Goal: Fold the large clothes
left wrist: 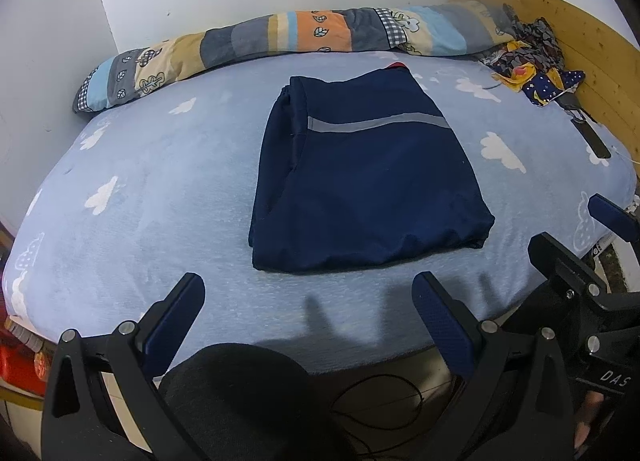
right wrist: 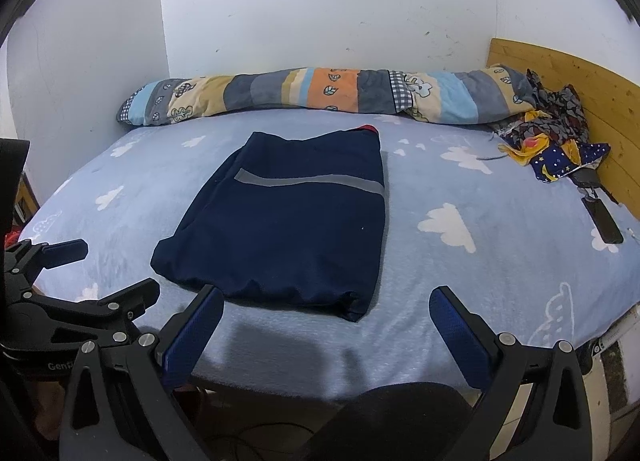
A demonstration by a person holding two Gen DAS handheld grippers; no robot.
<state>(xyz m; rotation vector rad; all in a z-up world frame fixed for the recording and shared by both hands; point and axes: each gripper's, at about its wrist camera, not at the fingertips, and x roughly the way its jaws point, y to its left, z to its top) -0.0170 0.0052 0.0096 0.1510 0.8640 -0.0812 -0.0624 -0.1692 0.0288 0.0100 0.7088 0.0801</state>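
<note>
A navy garment with a grey stripe lies folded into a flat rectangle in the middle of the bed; it also shows in the right wrist view. A bit of red shows at its far edge. My left gripper is open and empty, held above the bed's near edge just short of the garment. My right gripper is open and empty at the garment's near edge. Each gripper shows in the other's view: the right gripper at the right, the left gripper at the left.
The bed has a light blue sheet with white clouds. A rolled patchwork quilt lies along the far wall. Crumpled patterned cloth and a dark phone sit by the wooden headboard at right. Cables lie on the floor below.
</note>
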